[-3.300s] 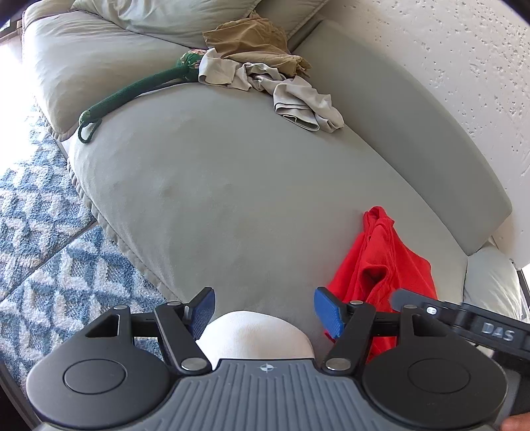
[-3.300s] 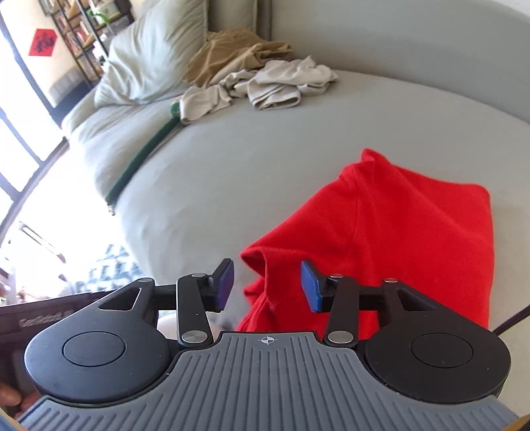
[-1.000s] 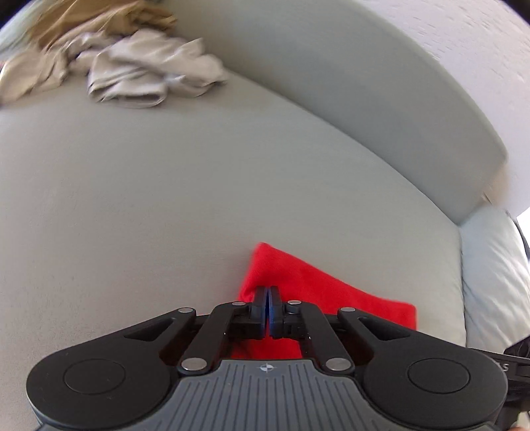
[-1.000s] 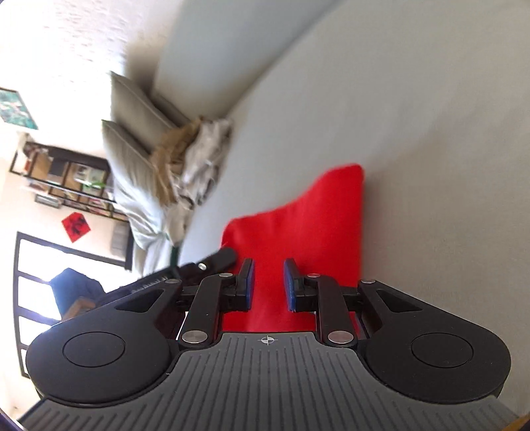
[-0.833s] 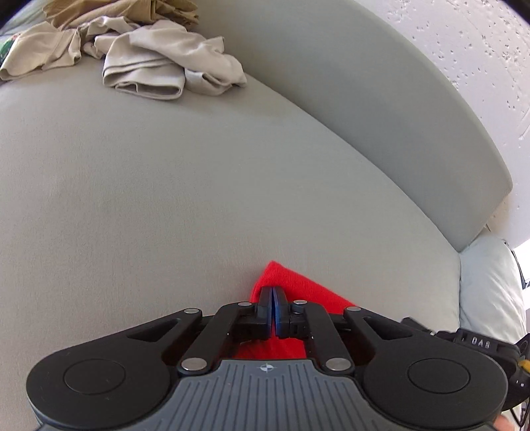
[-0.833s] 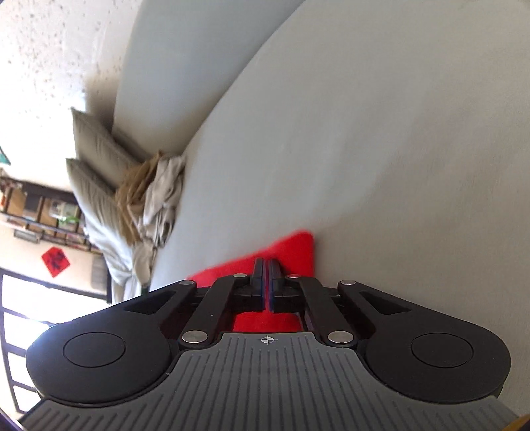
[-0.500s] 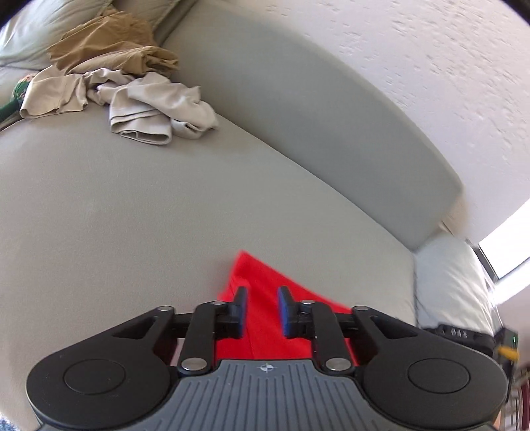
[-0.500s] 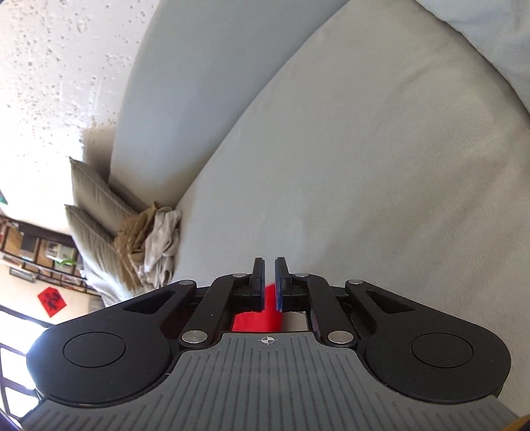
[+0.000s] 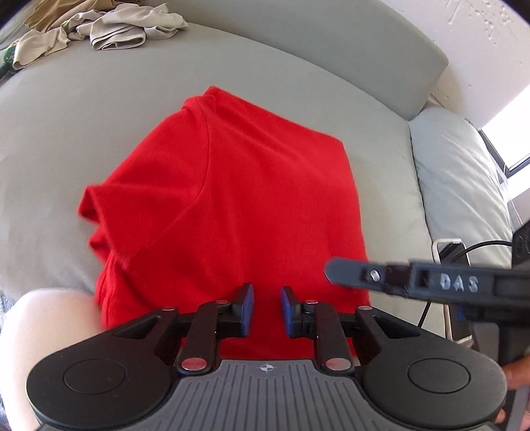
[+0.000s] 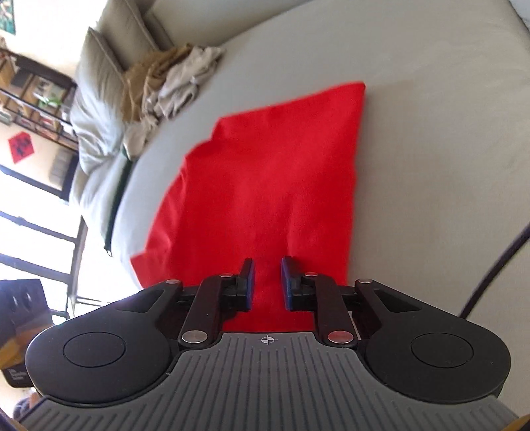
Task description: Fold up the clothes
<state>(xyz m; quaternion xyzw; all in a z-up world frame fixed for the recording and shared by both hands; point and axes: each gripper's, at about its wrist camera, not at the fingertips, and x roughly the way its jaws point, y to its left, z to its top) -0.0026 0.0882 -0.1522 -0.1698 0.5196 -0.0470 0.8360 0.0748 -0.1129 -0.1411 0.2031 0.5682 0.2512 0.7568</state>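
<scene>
A red shirt (image 9: 232,199) lies folded on the grey sofa seat (image 9: 82,99), one sleeve bunched at its left side. My left gripper (image 9: 267,310) is open with a narrow gap and holds nothing, above the shirt's near edge. My right gripper (image 10: 267,281) is open the same way over the near edge of the red shirt (image 10: 275,185). One finger of the right gripper shows in the left wrist view (image 9: 397,277), just right of the left one.
A pile of beige and tan clothes (image 9: 109,23) lies at the far left of the seat, also in the right wrist view (image 10: 172,83). A grey cushion (image 9: 463,185) and a black cable (image 9: 477,245) lie right. A knee in white (image 9: 43,331) is near left.
Both grippers were shut on the red shirt's far edge a second ago. They have since opened, let the shirt go and drawn back to its near edge. The shirt now lies folded flat.
</scene>
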